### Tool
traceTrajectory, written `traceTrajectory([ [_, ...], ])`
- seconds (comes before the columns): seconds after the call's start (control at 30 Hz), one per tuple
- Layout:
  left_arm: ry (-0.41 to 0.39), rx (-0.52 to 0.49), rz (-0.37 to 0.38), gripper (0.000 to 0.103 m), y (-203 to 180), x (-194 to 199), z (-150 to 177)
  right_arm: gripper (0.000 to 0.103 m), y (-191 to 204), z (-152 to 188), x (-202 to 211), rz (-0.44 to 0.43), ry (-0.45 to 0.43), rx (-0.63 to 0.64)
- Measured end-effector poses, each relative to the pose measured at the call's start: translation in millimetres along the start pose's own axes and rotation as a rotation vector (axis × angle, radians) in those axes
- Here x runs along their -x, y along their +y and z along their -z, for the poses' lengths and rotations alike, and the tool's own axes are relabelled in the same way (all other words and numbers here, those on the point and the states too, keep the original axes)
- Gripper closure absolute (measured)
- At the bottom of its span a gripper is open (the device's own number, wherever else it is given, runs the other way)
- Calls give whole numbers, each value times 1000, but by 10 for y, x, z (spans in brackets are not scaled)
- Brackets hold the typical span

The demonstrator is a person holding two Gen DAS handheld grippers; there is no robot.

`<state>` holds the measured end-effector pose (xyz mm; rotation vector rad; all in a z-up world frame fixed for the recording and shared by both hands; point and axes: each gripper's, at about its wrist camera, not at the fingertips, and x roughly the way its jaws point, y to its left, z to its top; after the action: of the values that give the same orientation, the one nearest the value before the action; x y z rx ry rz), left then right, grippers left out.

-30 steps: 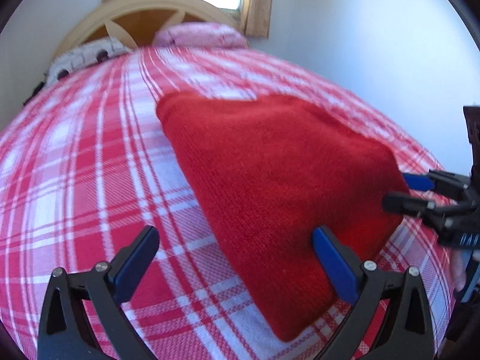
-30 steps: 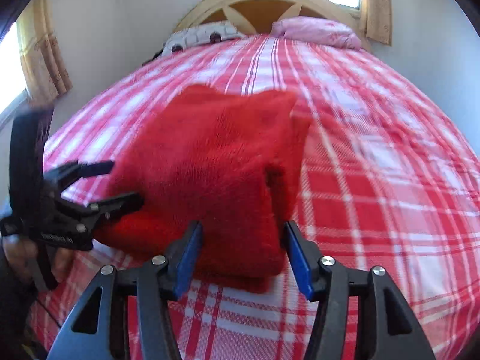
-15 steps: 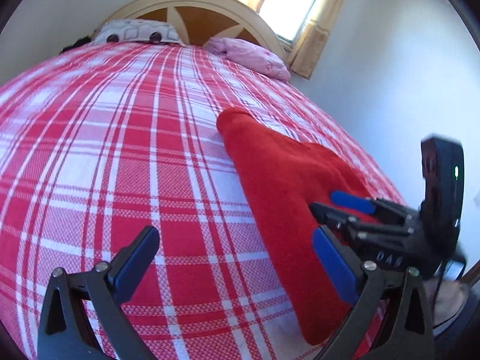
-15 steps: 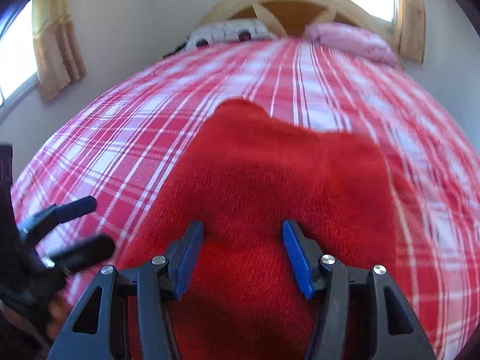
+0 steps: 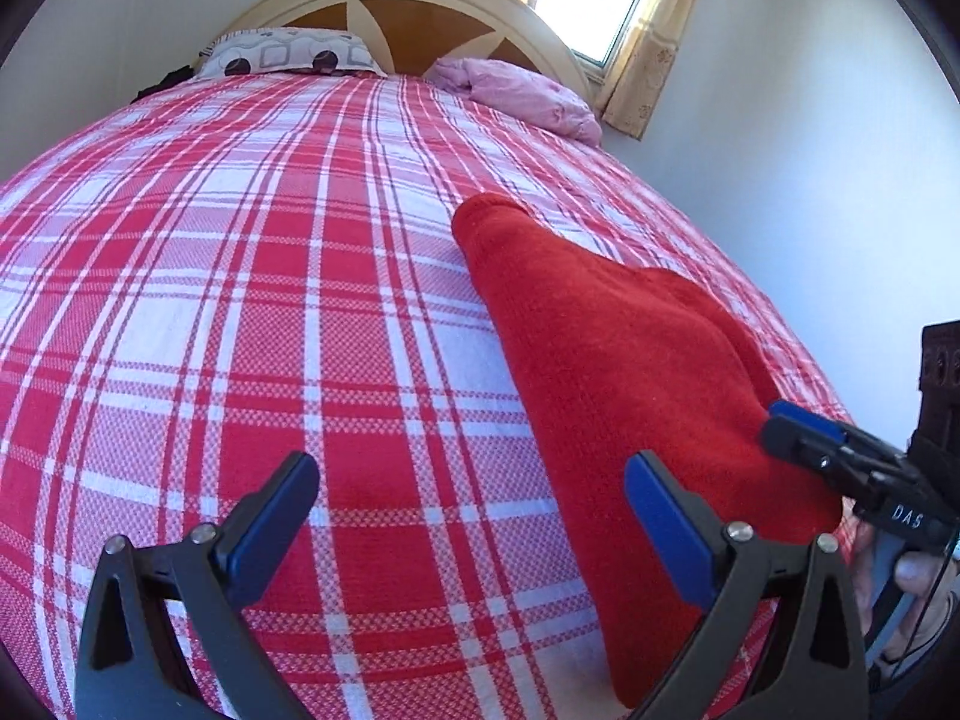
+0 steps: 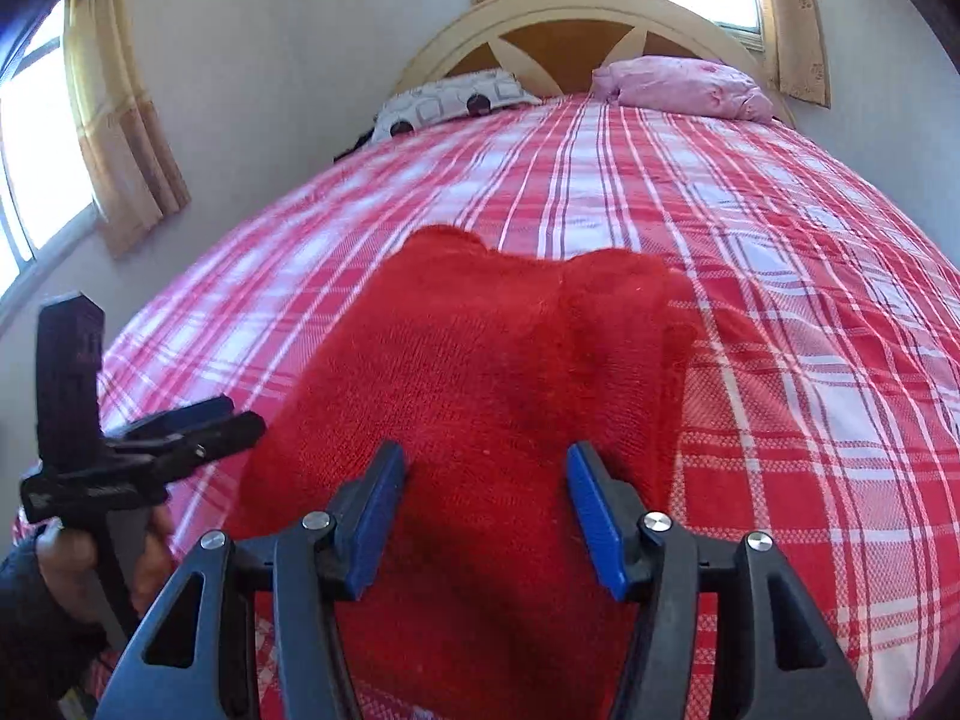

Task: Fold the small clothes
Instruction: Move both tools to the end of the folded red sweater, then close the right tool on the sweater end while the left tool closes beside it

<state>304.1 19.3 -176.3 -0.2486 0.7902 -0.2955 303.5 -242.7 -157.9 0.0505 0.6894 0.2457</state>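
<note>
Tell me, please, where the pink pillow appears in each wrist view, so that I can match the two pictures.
Left wrist view: the pink pillow lies upper centre-right, at the head of the bed, below the window.
Right wrist view: the pink pillow lies upper right, against the headboard.
Shared landmark: the arched headboard, with the red knit garment nearer the cameras.

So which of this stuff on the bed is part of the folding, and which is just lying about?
Job:
red knitted garment
left gripper
right gripper

Lying about:
pink pillow
patterned pillow
plaid bedspread
</note>
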Motion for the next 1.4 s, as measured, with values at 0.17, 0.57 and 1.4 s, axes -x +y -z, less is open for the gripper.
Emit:
traceTrajectory([
  [0.17, -10, -48, -13, 0, -115, -5, -113, 46, -185, -9, 73, -48, -7, -32],
  [0.57, 68, -292, -46, 0, -471, -542, -407, 44, -827, -203, -311, -58, 98, -289],
  [1.4, 83, -236, 24, 0, -516, -629, -384, 58, -1060, -138, -634, -256, 68, -404],
])
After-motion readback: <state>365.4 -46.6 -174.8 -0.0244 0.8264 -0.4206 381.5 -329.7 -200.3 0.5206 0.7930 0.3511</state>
